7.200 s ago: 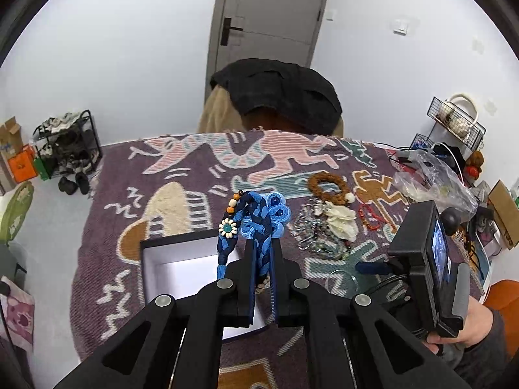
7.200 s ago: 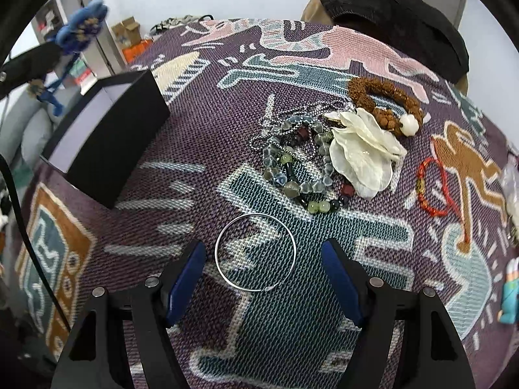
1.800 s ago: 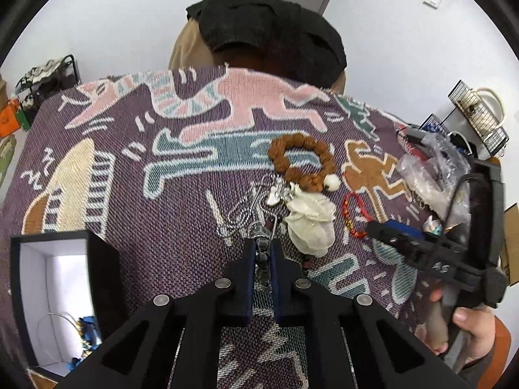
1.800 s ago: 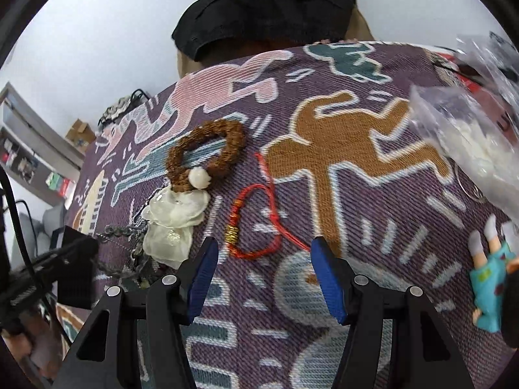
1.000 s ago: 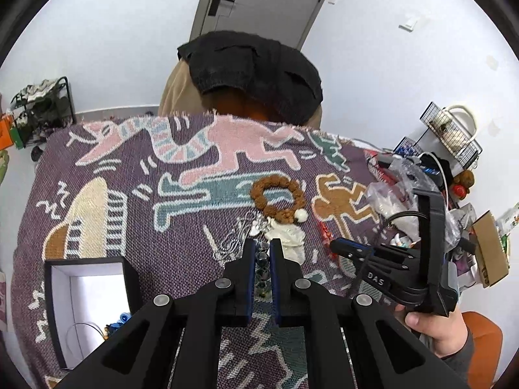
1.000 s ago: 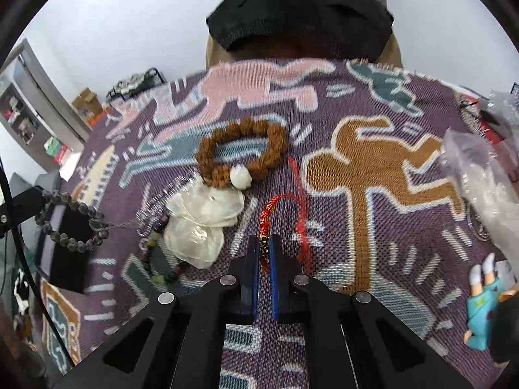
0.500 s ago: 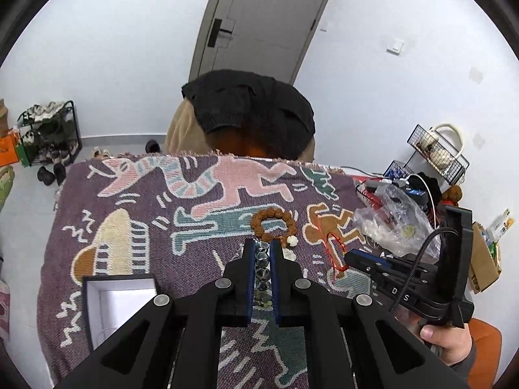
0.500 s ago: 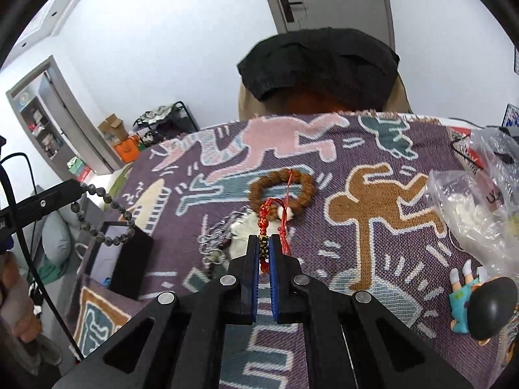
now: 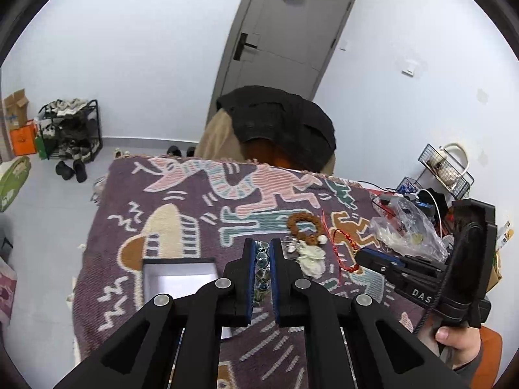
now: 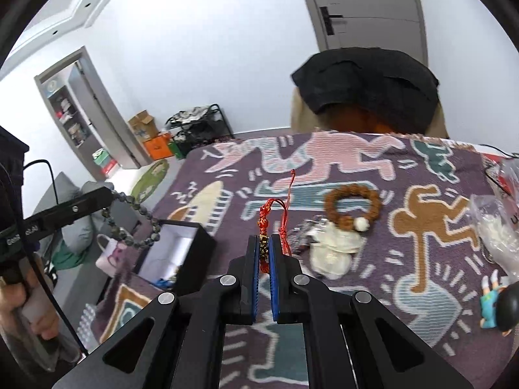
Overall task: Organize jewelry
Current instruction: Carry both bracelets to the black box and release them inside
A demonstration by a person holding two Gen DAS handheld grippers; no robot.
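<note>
While the left tongs point(image 9: 260, 253) are pinching a grey bead bracelet point(image 10: 136, 218) and the right tongs point(image 10: 265, 249) a red cord bracelet point(image 10: 271, 215), both are hanging above the tabletop point(image 10: 421, 175); next, judged: lowering each into the open black box point(image 10: 175, 253).

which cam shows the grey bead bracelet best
Right wrist view: the grey bead bracelet hangs as an open loop from the left gripper. The left wrist view shows only a few beads between its own fingers.

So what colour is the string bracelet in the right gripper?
Red, with a gold bead; the string bracelet shows best in the right wrist view.
</note>
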